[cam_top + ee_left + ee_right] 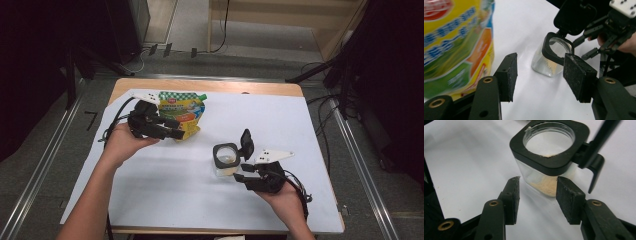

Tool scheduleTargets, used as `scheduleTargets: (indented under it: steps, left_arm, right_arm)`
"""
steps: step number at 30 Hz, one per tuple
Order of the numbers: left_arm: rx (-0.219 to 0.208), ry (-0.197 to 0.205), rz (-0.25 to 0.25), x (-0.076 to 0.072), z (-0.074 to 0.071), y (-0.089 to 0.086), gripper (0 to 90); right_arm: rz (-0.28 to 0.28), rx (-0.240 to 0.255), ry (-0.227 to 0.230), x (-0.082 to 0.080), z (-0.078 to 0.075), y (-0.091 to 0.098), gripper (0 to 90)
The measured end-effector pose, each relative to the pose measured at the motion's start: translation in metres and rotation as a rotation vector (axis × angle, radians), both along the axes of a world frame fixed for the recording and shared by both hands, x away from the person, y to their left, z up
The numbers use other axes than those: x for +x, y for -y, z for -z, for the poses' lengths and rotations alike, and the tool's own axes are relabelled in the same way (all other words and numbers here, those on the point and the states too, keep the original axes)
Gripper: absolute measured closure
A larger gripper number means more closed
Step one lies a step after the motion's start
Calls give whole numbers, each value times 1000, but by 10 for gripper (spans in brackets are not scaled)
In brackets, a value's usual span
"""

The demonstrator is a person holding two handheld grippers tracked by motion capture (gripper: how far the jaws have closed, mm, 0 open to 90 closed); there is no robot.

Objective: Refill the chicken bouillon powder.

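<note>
Seen from above: left gripper (176, 128) beside a bright pouch (184, 111), jaws partly open, holding nothing. Writing on pouch too blurry to read. Middle of white sheet (165, 185): clear jar (226, 159), black lid (246, 144) flipped up. Close up: tan powder (545, 187) inside. Right gripper (239, 172) just beside jar, jaws apart, not squeezing.

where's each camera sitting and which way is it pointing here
High view: above the person's side of the table, looking forward and down; both forearms, left gripper and right gripper.
Left gripper view: on the left gripper, facing the clear jar, colourful pouch beside; its black jaws.
Right gripper view: on the right gripper, facing the jar; its jaws.
All three share the jar.
</note>
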State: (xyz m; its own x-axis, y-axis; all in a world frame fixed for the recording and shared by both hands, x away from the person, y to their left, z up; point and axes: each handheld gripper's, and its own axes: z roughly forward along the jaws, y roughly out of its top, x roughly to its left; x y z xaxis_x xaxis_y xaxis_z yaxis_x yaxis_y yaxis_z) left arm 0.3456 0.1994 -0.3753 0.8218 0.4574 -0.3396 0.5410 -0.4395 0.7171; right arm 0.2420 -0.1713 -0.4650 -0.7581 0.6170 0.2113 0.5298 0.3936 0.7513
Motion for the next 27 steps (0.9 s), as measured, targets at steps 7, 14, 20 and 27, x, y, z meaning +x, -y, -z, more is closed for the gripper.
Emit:
scheduleTargets:
  steps: [7,14,20,27]
  left_arm:
    - [25,9,-52,3,-3,-20,467]
    - [69,15,-82,12,0,-36,472]
    - [81,9,-130,24,7,-52,471]
    - [86,7,-135,41,14,-49,453]
  right_arm:
    - [-32,11,2,-2,-1,-7,565]
    - [-65,17,14,-8,-5,-16,569]
    - [-102,18,29,-13,-9,-30,569]
    - [-127,27,19,-15,-8,-43,565]
